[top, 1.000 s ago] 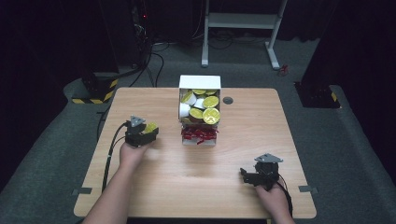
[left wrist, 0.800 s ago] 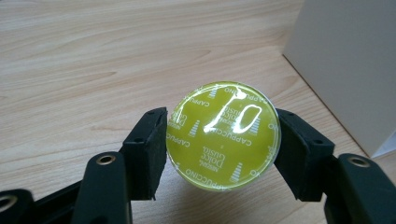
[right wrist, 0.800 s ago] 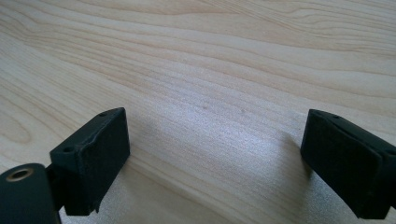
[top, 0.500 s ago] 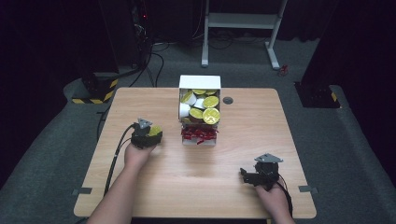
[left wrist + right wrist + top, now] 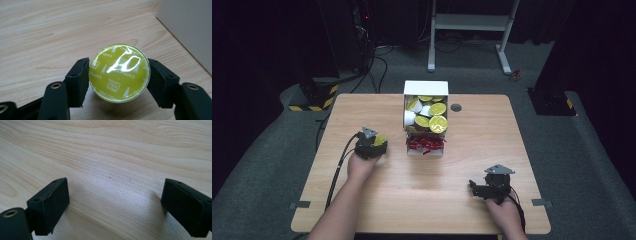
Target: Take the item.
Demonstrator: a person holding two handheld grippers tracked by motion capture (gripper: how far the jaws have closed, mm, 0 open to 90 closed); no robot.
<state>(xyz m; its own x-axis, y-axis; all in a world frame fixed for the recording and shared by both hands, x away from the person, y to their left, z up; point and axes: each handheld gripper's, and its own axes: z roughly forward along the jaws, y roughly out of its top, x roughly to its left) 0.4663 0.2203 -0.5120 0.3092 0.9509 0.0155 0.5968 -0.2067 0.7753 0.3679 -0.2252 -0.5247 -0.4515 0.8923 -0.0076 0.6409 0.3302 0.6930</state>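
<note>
A black grommet point(image 5: 456, 107) sits in the wooden counter point(image 5: 362, 110), well beyond the right tool point(image 5: 474, 189). Farther still are a white stand point(image 5: 472, 22) and cables point(image 5: 377, 55) on the grey floor point(image 5: 572, 150).

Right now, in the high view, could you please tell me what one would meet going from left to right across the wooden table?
Left black claw shut on a yellow-green foil-lidded coffee capsule → white cardboard box of similar capsules with red wrappers at its near end → right black claw, open and empty.

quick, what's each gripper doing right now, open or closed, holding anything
Left gripper: closed on a yellow-green coffee capsule, one jaw on each side.
Right gripper: open, nothing between its jaws, just above the wooden table.
</note>
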